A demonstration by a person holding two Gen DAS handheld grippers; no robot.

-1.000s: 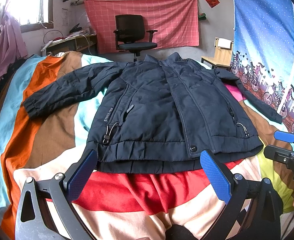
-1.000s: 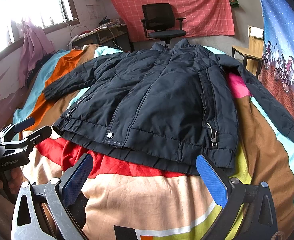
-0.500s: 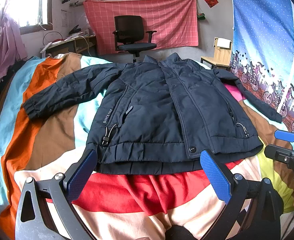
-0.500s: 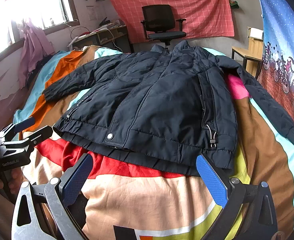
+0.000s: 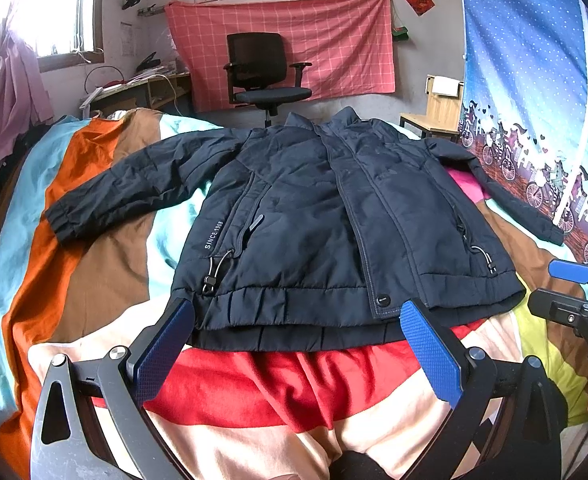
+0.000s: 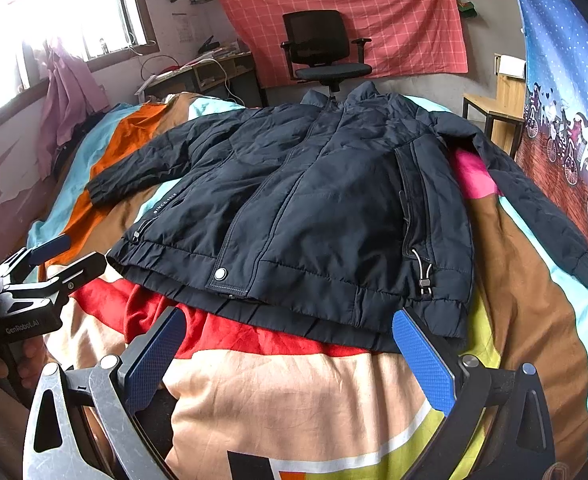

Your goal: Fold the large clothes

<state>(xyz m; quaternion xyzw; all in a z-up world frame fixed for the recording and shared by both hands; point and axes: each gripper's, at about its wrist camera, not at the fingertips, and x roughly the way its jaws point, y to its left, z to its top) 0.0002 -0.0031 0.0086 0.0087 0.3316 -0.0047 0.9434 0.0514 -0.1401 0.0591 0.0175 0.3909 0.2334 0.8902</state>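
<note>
Padding makes the dark navy quilted zip-front jacket [image 5: 333, 216] bulky, soft and springy, I judge; it lies flat, sleeves spread, on the striped bed cover [image 5: 94, 264]. My left gripper [image 5: 297, 344] and right gripper [image 6: 290, 354] hover released near the hem; I'd pinch cuffs or ribbed hem.

bed [image 5: 106, 240] (striped cover), dark jacket [image 5: 333, 220] spread flat on top
</note>
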